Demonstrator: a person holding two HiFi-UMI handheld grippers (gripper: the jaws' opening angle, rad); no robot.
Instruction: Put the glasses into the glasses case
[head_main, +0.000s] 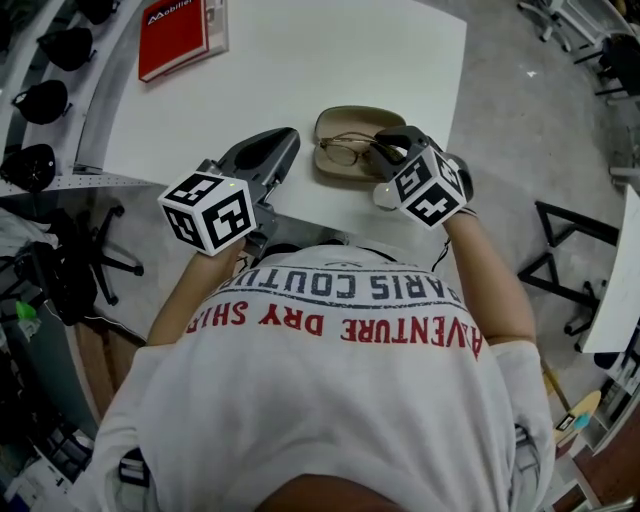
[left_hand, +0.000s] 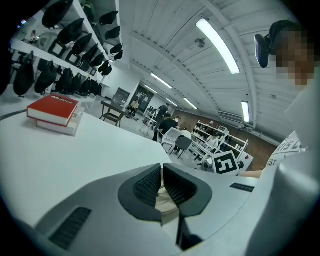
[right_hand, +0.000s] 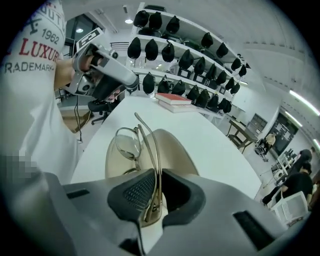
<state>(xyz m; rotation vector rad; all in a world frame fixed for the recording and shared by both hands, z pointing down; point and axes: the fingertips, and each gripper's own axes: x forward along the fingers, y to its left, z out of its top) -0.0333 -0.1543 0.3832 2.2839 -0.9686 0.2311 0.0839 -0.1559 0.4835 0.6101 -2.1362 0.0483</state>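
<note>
Notes on you. You wore a white short-sleeved T-shirt (head_main: 330, 400) with block lettering across it, one line dark grey and one red. More red and grey print showed on it in the right gripper view.

Your left gripper (head_main: 278, 143) had a light grey moulded shell, dark ribbed pads (left_hand: 149, 184) and a dark slotted patch on top. Your right gripper (head_main: 392, 150) was the same make, with a grey shell and dark pads.

Each carried a white cube with black square markers: left cube (head_main: 210, 210), right cube (head_main: 432, 187).
</note>
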